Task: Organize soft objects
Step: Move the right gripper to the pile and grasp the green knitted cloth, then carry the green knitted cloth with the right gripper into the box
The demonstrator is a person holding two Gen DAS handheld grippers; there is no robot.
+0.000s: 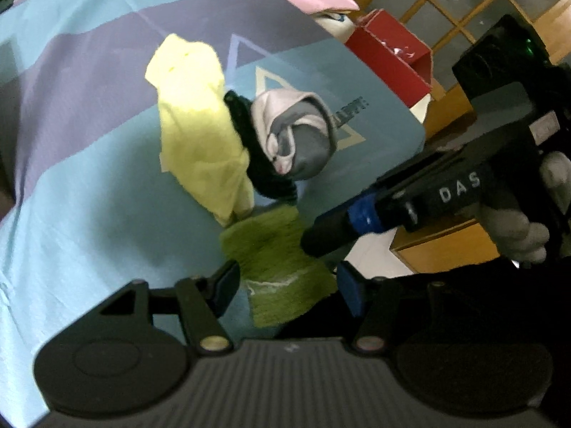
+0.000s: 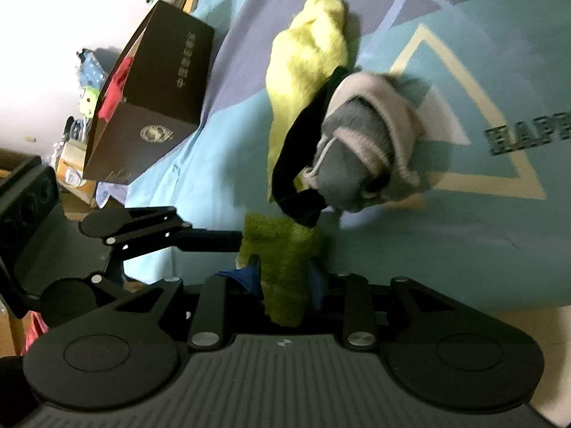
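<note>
Right tool point(image 2: 283, 278) is pinching the green towel point(image 2: 282, 267) on the bed point(image 2: 178, 178). Left tool point(image 1: 285, 285) hangs open around it – not gripping.

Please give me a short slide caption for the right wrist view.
Right gripper pinches a green fuzzy cloth beside yellow cloth and grey sock bundle on the blue bedsheet.

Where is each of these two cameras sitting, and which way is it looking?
Left wrist: sits on the left gripper, looks down at the bed sheet; shows its open fingers, the right gripper and a gloved hand.
Right wrist: sits on the right gripper, shut on the green cloth; the left gripper shows.
Shared: green cloth, yellow cloth, grey sock bundle.
</note>
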